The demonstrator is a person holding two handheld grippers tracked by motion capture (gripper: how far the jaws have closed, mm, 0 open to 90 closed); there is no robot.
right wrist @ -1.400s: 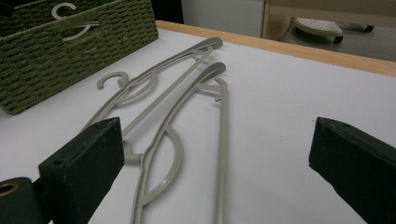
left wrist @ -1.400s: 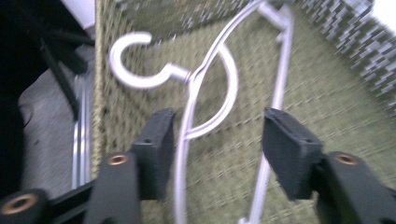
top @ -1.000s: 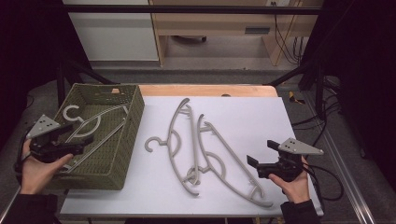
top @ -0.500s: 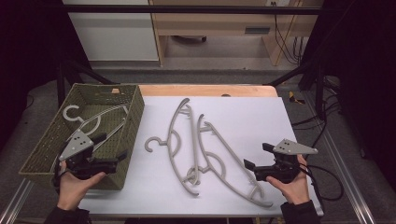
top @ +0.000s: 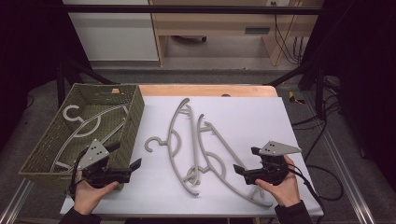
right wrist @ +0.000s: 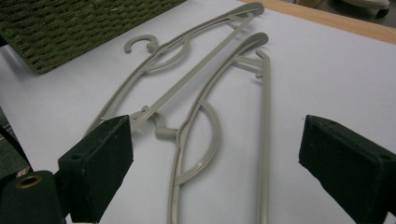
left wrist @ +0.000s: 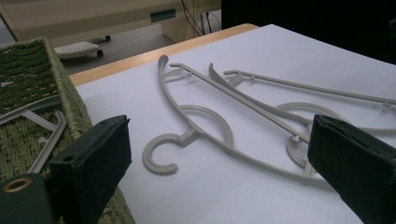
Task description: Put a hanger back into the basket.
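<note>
The left gripper [top: 135, 165] and right gripper [top: 239, 170], both gaping and empty, are flanking two grey hangers [top: 175, 140] lying overlapped on the white table [top: 261, 112] beside the wicker basket [top: 133, 116]; next, presumably, pinching one hanger for basketing.

The left gripper [top: 133, 166] has left the basket [top: 133, 100]. A second ago it sat over the basket's near left part, at about nine o'clock from the table's middle; now it is at the basket's near right corner, at about seven o'clock, pointing toward the hangers. Its jaws have just opened wider, with nothing between them. The right gripper [top: 239, 170] has slid a little toward nine o'clock, closer to the nearer hanger [top: 219, 158], and its jaws have just been closing slightly, still empty.
</note>
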